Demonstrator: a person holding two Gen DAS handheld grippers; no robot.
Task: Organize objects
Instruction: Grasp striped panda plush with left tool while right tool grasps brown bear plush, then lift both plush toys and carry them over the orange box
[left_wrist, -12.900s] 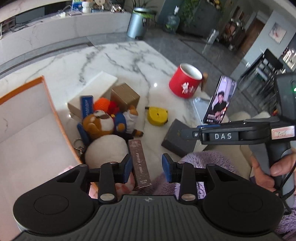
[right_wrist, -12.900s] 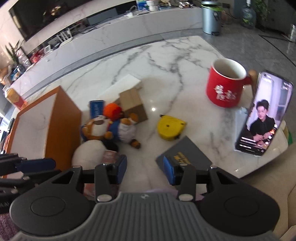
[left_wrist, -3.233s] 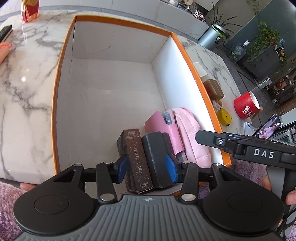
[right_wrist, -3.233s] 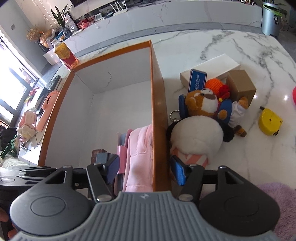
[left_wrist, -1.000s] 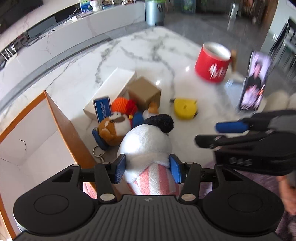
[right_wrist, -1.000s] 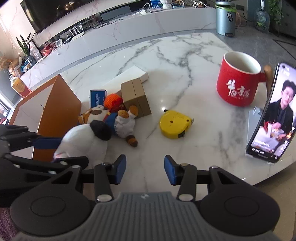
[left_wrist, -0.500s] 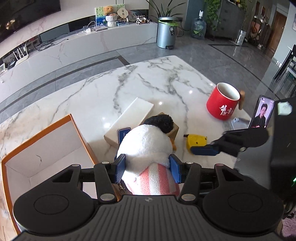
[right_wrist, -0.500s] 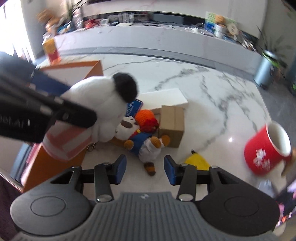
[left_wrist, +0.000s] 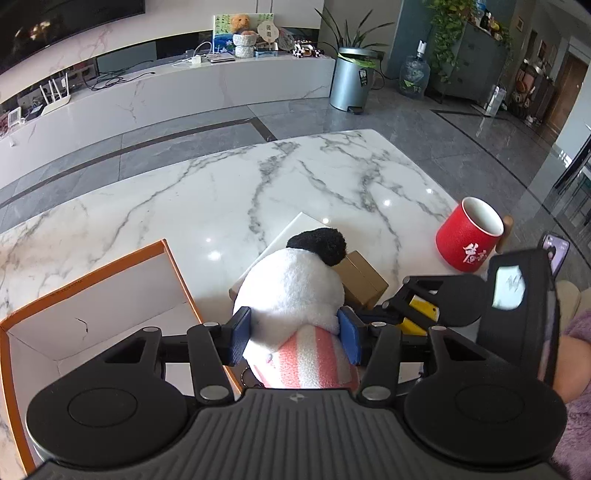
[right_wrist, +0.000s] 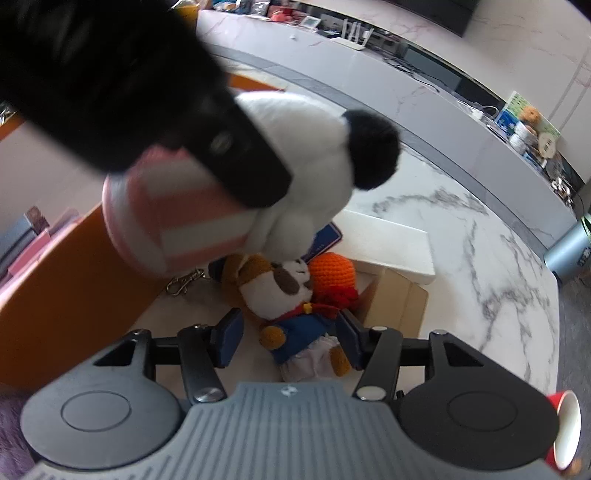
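Observation:
My left gripper (left_wrist: 293, 336) is shut on a white plush toy (left_wrist: 295, 288) with a black ear and pink-striped bottom, held in the air beside the orange box (left_wrist: 177, 266). The same plush (right_wrist: 295, 147) fills the upper right wrist view, with the left gripper's black body over it. My right gripper (right_wrist: 288, 338) is open and empty, low over a small bear doll in blue clothes (right_wrist: 288, 291) that lies on the marble table (left_wrist: 221, 199). The right gripper (left_wrist: 424, 299) also shows in the left wrist view, below and right of the plush.
An orange knit ball (right_wrist: 332, 271), a brown carton (right_wrist: 397, 299), a flat white box (right_wrist: 388, 240) and a blue card lie by the doll. A keyring (right_wrist: 184, 282) lies beside the box wall. A red mug (left_wrist: 467, 236), a yellow tape measure (left_wrist: 421, 314) and a phone (left_wrist: 556, 251) are at the right.
My left gripper has lifted the white plush higher above the table. My right gripper has swung in under it and come down close over the bear doll.

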